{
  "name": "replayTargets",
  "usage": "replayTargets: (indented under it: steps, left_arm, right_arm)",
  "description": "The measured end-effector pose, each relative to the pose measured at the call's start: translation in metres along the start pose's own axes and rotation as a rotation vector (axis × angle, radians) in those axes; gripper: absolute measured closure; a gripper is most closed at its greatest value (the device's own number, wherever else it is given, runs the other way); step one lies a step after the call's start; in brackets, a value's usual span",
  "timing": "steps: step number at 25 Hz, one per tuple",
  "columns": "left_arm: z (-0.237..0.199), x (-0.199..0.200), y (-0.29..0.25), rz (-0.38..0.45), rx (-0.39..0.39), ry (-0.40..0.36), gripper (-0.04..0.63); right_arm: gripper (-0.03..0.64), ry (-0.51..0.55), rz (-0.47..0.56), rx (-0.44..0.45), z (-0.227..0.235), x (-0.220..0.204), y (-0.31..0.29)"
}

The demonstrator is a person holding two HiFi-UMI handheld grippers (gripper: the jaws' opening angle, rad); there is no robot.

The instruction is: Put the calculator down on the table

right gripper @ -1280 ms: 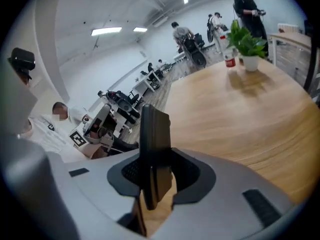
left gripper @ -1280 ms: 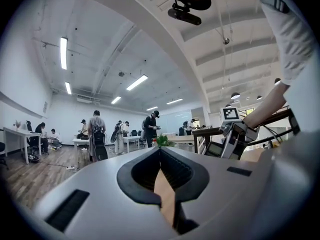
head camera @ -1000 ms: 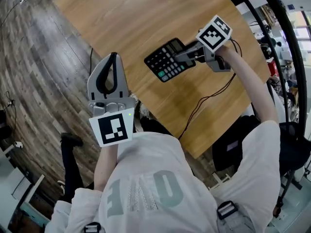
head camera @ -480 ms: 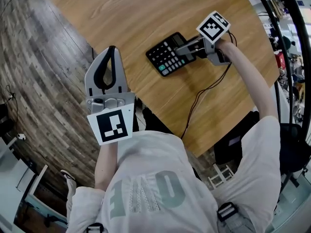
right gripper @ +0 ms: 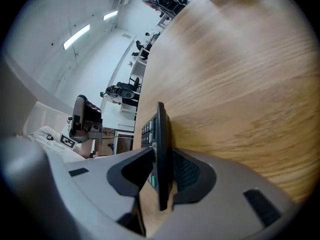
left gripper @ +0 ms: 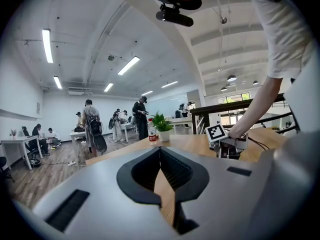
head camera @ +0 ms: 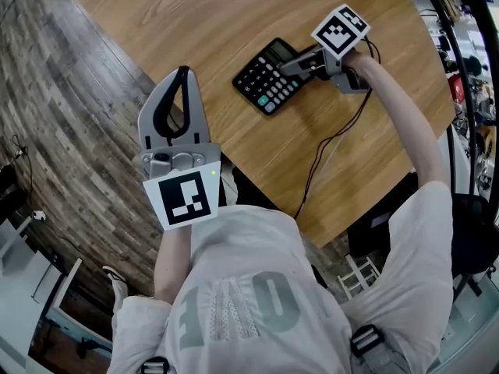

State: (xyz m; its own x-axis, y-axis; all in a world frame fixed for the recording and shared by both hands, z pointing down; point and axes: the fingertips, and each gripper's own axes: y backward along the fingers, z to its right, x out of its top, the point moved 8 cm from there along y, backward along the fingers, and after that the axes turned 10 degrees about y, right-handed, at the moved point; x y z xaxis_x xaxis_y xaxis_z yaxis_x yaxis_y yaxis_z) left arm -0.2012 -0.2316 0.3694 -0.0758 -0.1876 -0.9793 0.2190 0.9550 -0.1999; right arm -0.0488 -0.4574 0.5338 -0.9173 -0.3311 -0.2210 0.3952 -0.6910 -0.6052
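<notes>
The right claw is clamped on the calculator, one jaw on the key face and the other on the back, gripping it at the display end. From the head view the calculator sits over the middle of the wooden bench, keys facing up, its far end slanting toward the bench's near edge. In the right gripper view it shows edge-on between the jaws, with its back close to the wood grain (whether it actually touches the bench I cannot tell). A hand holds this claw from the right, just under its marker cube, and a dark cable trails from it across the bench toward the person.

The left claw is closed with nothing in it: its jaws meet at the tips, and only a thin wedge of bench shows through lower down. It hangs near the bench's near edge, well apart from the calculator, its body over the dark plank floor.

In the left gripper view a potted plant stands at the far end of the bench, with several people beyond it in the room.
</notes>
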Motion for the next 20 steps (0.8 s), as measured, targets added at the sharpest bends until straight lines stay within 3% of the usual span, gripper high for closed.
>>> replayTargets:
  steps: [12,16,20]
  left_arm:
    - [0.008,0.013,0.013,0.043,-0.012,-0.014,0.586]
    - [0.006,0.021,0.023,0.078,-0.007,-0.033,0.586]
    - [-0.001,0.03,0.037,0.116,0.002,-0.033,0.586]
  right_arm:
    - [0.492,0.149,-0.017,-0.247,-0.021,0.003,0.001]
    - [0.414,0.179,0.047,-0.402,-0.022,0.007,0.013]
    - [0.4,0.158,0.161,-0.614,-0.031,0.014,0.036]
